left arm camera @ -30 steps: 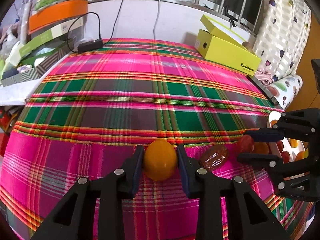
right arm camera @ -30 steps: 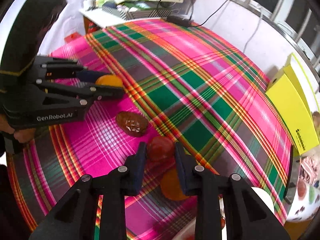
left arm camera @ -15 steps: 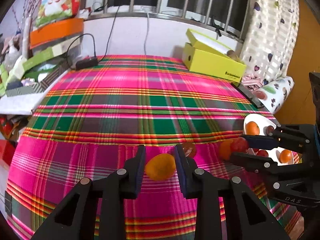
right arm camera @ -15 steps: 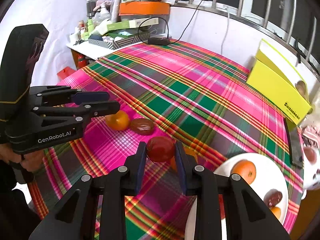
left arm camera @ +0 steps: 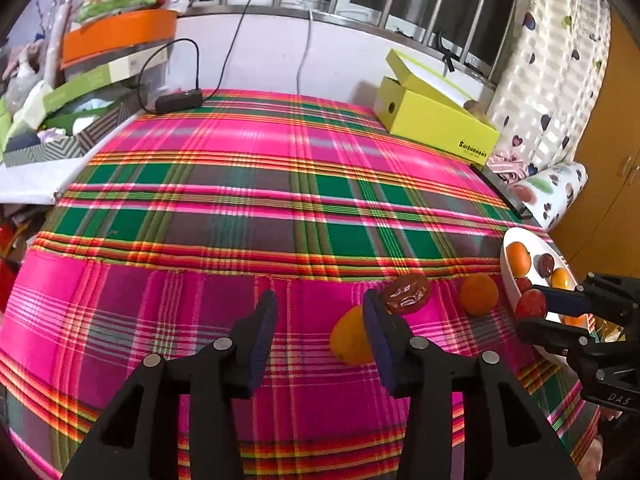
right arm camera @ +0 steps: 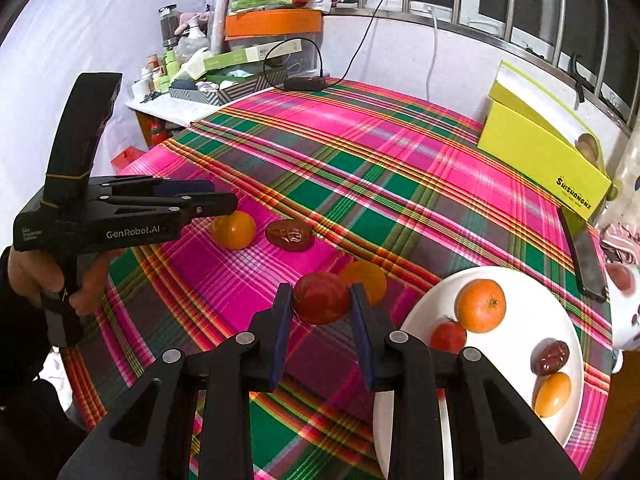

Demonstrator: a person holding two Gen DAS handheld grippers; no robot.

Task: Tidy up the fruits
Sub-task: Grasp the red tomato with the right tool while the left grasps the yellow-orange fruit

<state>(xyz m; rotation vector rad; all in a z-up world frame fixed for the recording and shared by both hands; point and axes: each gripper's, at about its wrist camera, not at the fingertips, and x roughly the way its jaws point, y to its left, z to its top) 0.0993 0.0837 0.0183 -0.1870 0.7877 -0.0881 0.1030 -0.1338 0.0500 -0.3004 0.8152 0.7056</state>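
My left gripper (left arm camera: 320,318) stands open above the plaid cloth with nothing between its fingers. A yellow-orange fruit (left arm camera: 346,342) lies on the cloth just right of it, partly behind the right finger. Further right are a brown date (left arm camera: 408,300) and an orange (left arm camera: 478,294). My right gripper (right arm camera: 320,314) is shut on a red fruit (right arm camera: 320,298), held above the cloth just left of the white plate (right arm camera: 528,312). The plate holds an orange (right arm camera: 480,306), a small red fruit (right arm camera: 448,336), a date (right arm camera: 550,356) and a yellow fruit (right arm camera: 552,394).
A yellow box (right arm camera: 536,148) stands open at the table's far right corner, with a dark phone (right arm camera: 584,256) near the plate. Boxes and bottles (right arm camera: 224,64) crowd a side shelf on the left. A hand (right arm camera: 28,280) holds the left gripper's handle.
My left gripper has let go of the yellow-orange fruit, opened wide and shifted left of it. My right gripper has carried the red fruit up and towards the plate.
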